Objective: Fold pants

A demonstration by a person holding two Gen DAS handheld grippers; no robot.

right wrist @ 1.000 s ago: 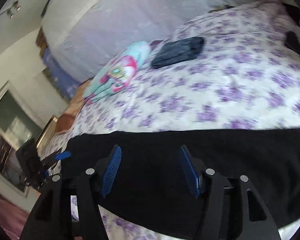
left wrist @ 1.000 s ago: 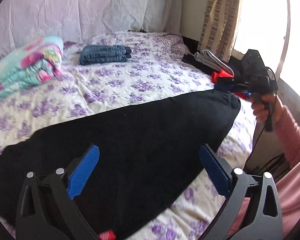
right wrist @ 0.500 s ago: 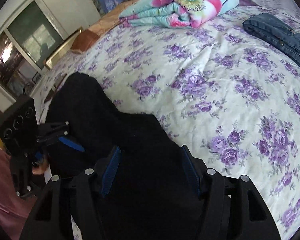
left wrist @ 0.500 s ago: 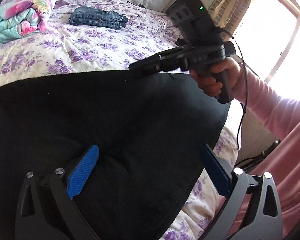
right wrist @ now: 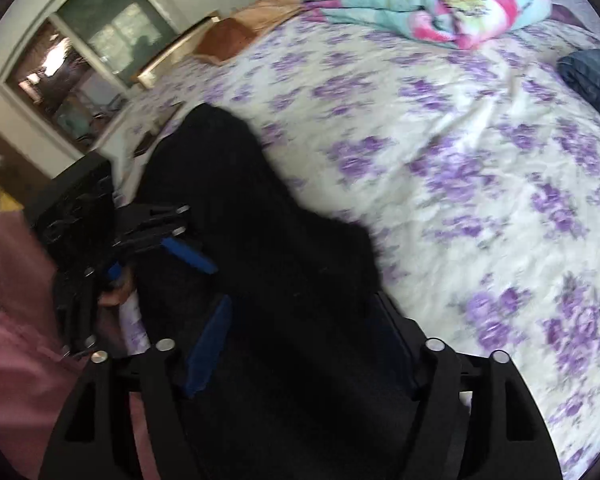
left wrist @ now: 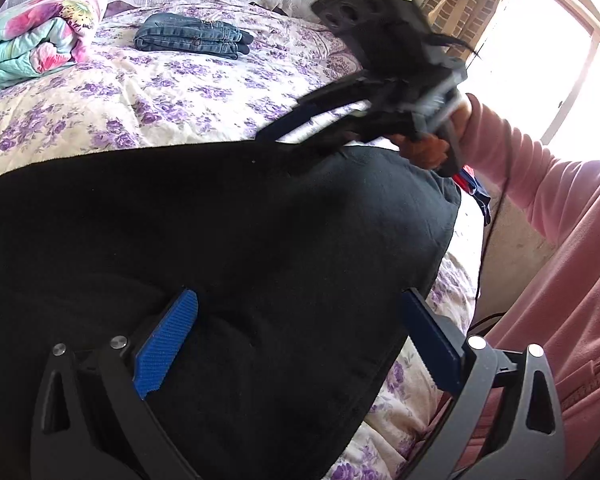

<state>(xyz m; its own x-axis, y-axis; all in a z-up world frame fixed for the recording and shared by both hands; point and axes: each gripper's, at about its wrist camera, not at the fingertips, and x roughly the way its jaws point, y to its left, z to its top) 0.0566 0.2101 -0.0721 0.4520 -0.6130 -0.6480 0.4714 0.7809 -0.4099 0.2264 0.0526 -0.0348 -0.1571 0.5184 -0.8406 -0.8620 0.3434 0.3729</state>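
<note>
Across the near edge of the bed (left wrist: 172, 92), on the purple-flowered cover, the black pants (left wrist: 236, 224) are spread flat and doubled over, their long axis running roughly parallel to that edge; in the left wrist view one rounded end points right toward the window, the other runs off the left border. Compared with a second earlier, the right hand-held gripper (left wrist: 296, 128) has been swept from the far right end of the garment to a spot over its upper edge, and its jaws are opening, with dark cloth lying below and between them but not pinched by the pads, as far as can be told. This is judged to mean that a carried fold has just been laid down and released, so a further fold or a smoothing pass is probably what remains. The left hand-held gripper (left wrist: 296, 340) is held wide open above the near part of the pants, nothing gripped. Beyond the garment, folded blue jeans (left wrist: 192, 36) and a rolled floral blanket (left wrist: 36, 40) lie well apart near the headboard, and a pink sleeve (left wrist: 540, 184) is seen at the right.
</note>
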